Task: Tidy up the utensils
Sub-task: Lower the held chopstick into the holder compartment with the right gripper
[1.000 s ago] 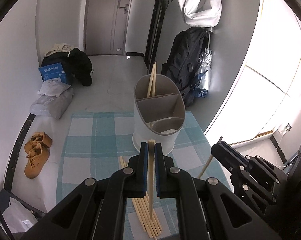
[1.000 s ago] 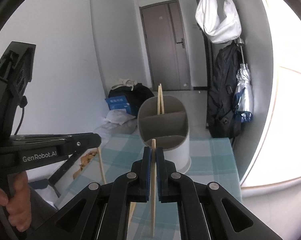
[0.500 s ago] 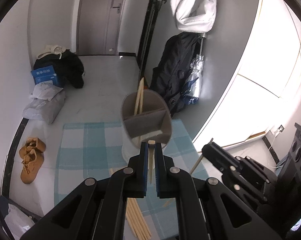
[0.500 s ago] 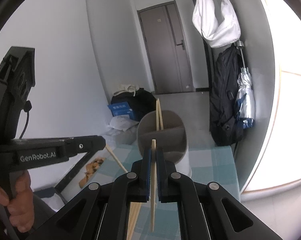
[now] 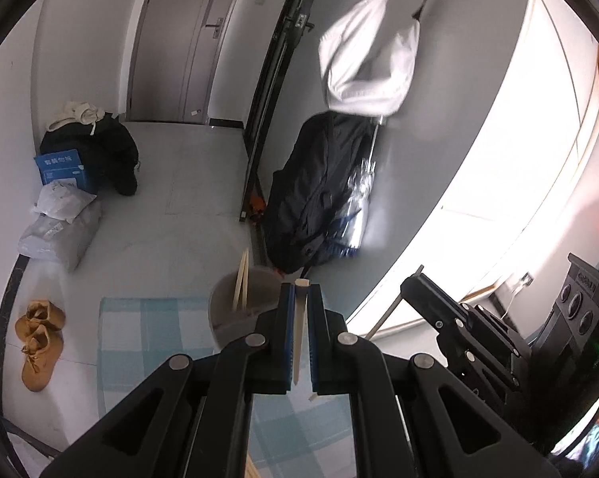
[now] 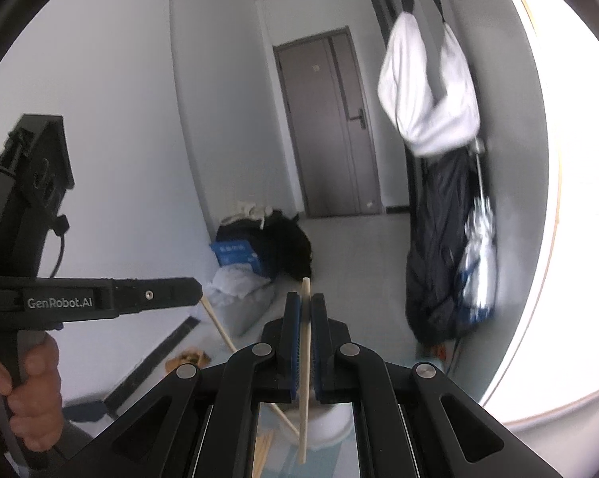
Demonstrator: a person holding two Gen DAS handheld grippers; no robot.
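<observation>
The left hand-held gripper [image 5: 298, 334] is clenched on a single wooden chopstick [image 5: 297, 342], held upright between its blue pads; the right hand-held gripper [image 6: 305, 342] is likewise clenched on its own chopstick [image 6: 304, 382], which runs from above the pads down past them. The grey utensil holder [image 5: 235, 306] is the landmark: in the left wrist view it sits just beyond the left gripper on the checked tablecloth [image 5: 140, 338], with two chopsticks [image 5: 241, 279] already standing in its far compartment; in the right wrist view only its pale lower wall shows, below the gripper. More loose chopsticks [image 6: 261, 454] lie on the table on the near side of the holder.

Both sticks look headed for the holder at once, and the risk lies there; the two tools are close beside each other over it, so the long free ends could knock together, or strike the divider or rim and pivot in the pads; a thin round stick gripped at one narrow point may swivel or slip. Lowering at a slant could also tip the light holder, or jostle the pair already inside.
</observation>
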